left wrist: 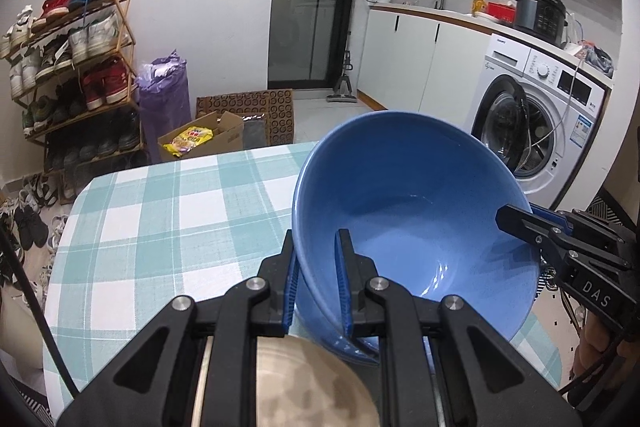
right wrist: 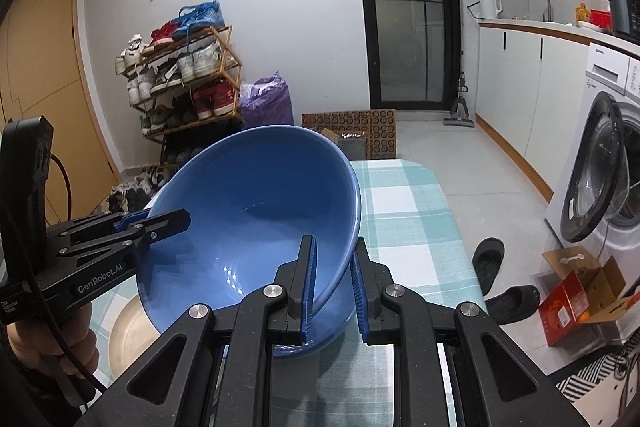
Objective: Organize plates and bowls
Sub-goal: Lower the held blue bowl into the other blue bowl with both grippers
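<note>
Both grippers, left (left wrist: 316, 259) and right (right wrist: 334, 267), clamp the tilted, empty blue bowl's (left wrist: 400, 195) rim.

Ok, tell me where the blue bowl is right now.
The blue bowl is held tilted above the checked tablecloth, both grippers' jaws clamped on opposite rims, with a beige dish below.
</note>
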